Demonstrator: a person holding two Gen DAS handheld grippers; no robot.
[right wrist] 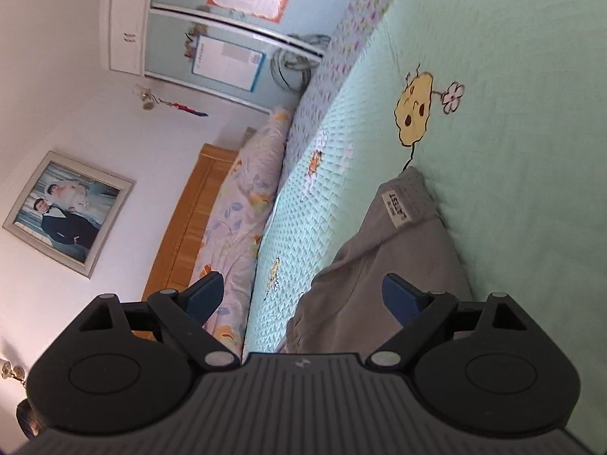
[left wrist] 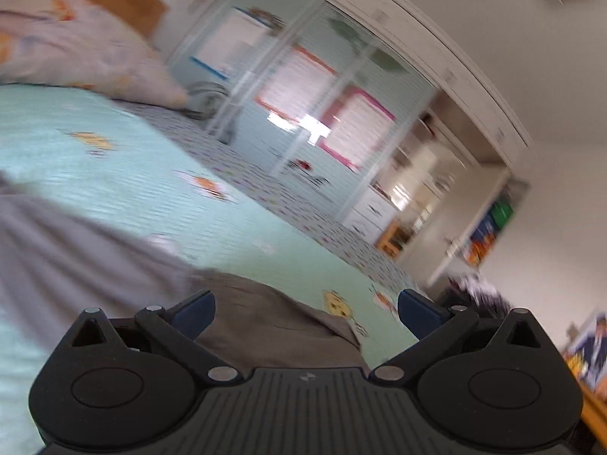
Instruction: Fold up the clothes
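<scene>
Both grippers, left [left wrist: 305, 313] and right [right wrist: 303, 297], stand released with jaws wide and nothing between their blue pads, each above the grey garment [right wrist: 383, 265] that lies crumpled on the mint bedspread [right wrist: 512, 113], its labelled waistband [right wrist: 404, 201] facing up.

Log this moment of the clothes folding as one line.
left gripper: open, empty | right gripper: open, empty | grey cloth garment: lying on mint-green quilted bedspread, white label showing
</scene>
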